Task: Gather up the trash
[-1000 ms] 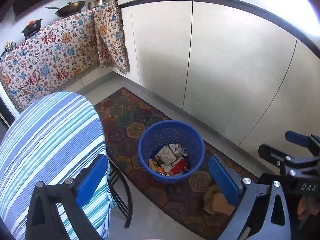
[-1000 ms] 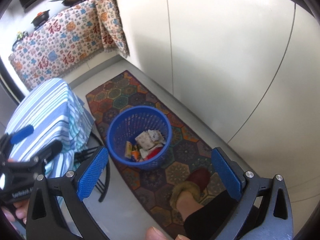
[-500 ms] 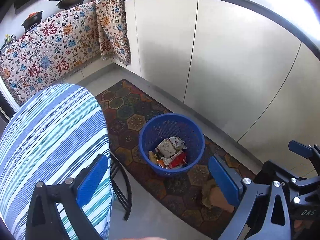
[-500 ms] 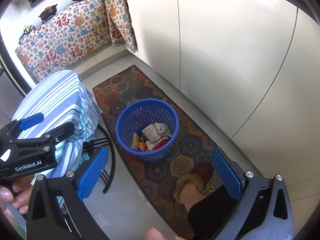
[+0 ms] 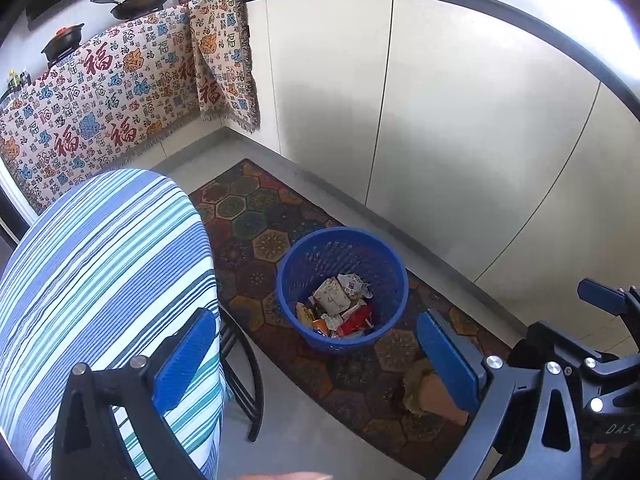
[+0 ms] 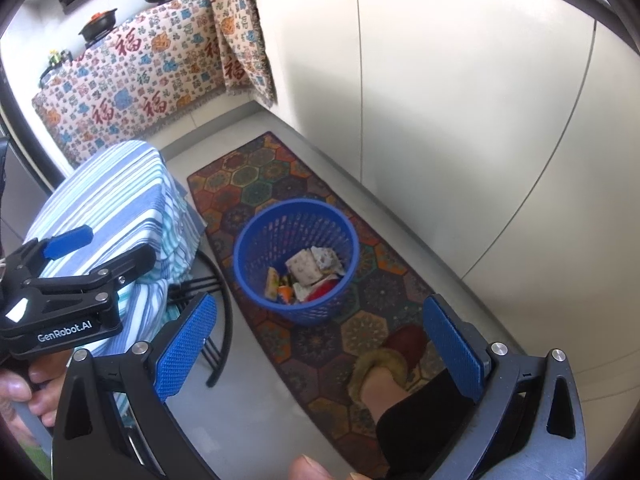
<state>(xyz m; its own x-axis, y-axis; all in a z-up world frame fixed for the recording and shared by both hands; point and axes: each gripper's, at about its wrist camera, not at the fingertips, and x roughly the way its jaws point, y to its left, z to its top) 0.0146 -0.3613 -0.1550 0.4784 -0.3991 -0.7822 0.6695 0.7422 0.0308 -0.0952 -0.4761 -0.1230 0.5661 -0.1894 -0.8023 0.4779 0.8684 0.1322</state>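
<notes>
Both tongs, left (image 5: 316, 356) and right (image 6: 320, 344), gape empty above the bin (image 5: 342, 288); a careless low reach could tip it.

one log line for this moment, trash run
left gripper: open, empty | right gripper: open, empty | blue basket: on rug, holds wrappers | striped table: beside basket
</notes>
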